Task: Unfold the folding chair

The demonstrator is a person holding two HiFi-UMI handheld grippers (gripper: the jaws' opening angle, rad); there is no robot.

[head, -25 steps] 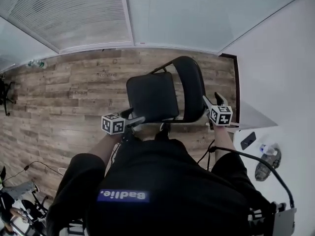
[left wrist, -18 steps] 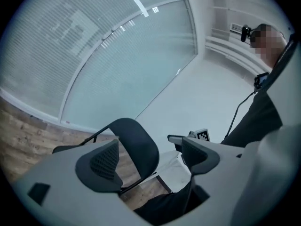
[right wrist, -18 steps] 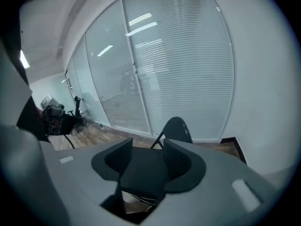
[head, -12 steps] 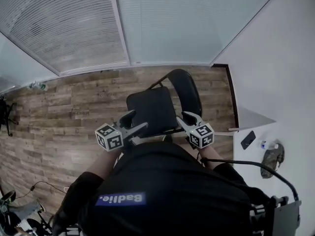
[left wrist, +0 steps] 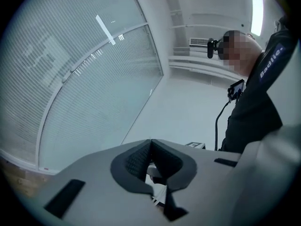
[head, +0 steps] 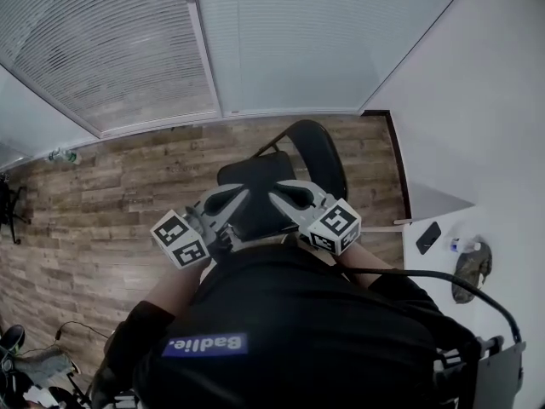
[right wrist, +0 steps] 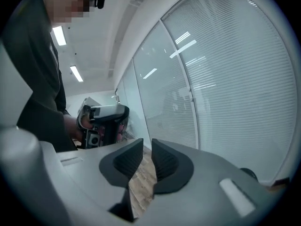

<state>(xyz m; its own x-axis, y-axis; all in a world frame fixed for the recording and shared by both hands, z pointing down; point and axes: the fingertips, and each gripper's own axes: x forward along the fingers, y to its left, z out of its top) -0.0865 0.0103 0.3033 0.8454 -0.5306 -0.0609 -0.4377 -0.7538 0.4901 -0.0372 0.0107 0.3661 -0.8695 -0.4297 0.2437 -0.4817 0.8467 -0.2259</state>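
Note:
The black folding chair (head: 260, 181) stands opened out on the wood floor, its seat flat and its backrest (head: 325, 153) at the far right. Both grippers hang in front of my chest, above the chair and clear of it, tips pointing toward each other. My left gripper (head: 228, 200) (left wrist: 150, 147) is shut with nothing in it. The jaws of my right gripper (head: 285, 192) (right wrist: 147, 157) are closing, a narrow gap still between the pads and nothing in it. In the right gripper view a hand holds the left gripper (right wrist: 102, 119).
A glass wall with blinds (head: 128, 49) runs behind the chair. A white wall and a white table (head: 426, 207) stand at the right, with a phone (head: 428, 239), a bottle (head: 456, 247) and a bag (head: 470, 271). A cable (head: 426, 275) loops by my right side.
Both grippers have left the chair's sides, risen toward my chest and swung in toward each other. Their jaws have closed. The chair stays where it stood.

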